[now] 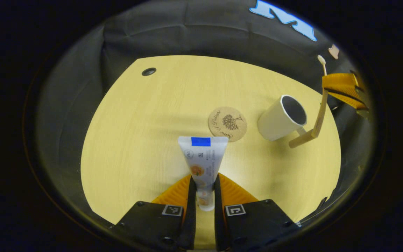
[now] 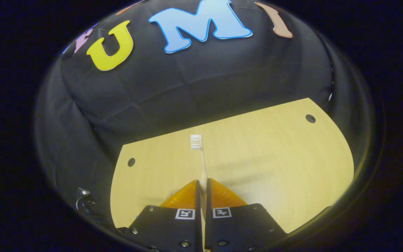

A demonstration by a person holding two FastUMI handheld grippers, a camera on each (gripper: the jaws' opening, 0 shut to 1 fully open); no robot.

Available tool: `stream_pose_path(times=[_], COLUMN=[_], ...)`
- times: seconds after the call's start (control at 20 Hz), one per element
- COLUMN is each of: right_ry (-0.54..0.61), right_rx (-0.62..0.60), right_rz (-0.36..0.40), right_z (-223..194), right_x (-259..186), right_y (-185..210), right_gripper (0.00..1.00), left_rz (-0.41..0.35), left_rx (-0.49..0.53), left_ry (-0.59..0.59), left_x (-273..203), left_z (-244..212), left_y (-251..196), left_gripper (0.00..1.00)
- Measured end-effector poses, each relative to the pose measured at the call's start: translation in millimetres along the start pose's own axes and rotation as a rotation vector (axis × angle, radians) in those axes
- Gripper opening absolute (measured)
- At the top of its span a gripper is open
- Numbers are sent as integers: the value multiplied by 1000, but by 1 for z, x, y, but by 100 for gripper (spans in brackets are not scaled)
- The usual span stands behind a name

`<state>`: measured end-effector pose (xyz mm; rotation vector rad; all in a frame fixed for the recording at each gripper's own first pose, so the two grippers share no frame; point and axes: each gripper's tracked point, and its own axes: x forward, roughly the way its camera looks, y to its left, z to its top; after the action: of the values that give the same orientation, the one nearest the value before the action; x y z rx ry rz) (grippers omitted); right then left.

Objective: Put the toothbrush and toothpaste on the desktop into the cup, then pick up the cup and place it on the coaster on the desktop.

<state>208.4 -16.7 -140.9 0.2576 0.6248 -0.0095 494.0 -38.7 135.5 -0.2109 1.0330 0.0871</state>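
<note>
While the left tool (image 1: 205, 190) pinches the toothpaste (image 1: 202, 161), cap hidden, the right tool (image 2: 203, 190) clamps the toothbrush (image 2: 201, 161).

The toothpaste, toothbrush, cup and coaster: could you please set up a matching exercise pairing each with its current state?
Things:
1. toothpaste
2. toothbrush
3. cup
4. coaster

States:
A. lying flat on the desk, nothing on it
B. clamped in the right gripper
C. on the desk, nothing inside
D. clamped in the left gripper

Pairs: 1-D, 2-B, 3-C, 4-A
</note>
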Motion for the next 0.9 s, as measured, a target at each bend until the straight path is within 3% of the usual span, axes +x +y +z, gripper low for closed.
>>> stream_pose_path(times=[0.3, 0.65, 0.7, 0.75, 0.85, 0.9], right_ry=[-41, -32, -32, -34, -52, -56], right_rx=[20, 39, 43, 44, 37, 29], right_rz=[-17, 6, 7, 7, 13, 21], right_z=[10, -13, -17, -20, -21, -22], right_x=[33, 52, 53, 54, 52, 51], right_y=[-4, -1, -1, -2, -1, 1], right_gripper=[4, 4, 4, 4, 4, 4], left_rz=[-26, -32, -32, -28, -19, -16], left_rx=[-13, -44, -49, -52, -60, -63], left_ry=[-19, -45, -46, -46, -51, -55], left_x=[-3, -58, -68, -71, -70, -69], left_z=[0, 2, 4, 6, 8, 9], left_y=[-2, 20, 25, 27, 27, 27], left_gripper=[30, 30, 35, 30, 30, 35])
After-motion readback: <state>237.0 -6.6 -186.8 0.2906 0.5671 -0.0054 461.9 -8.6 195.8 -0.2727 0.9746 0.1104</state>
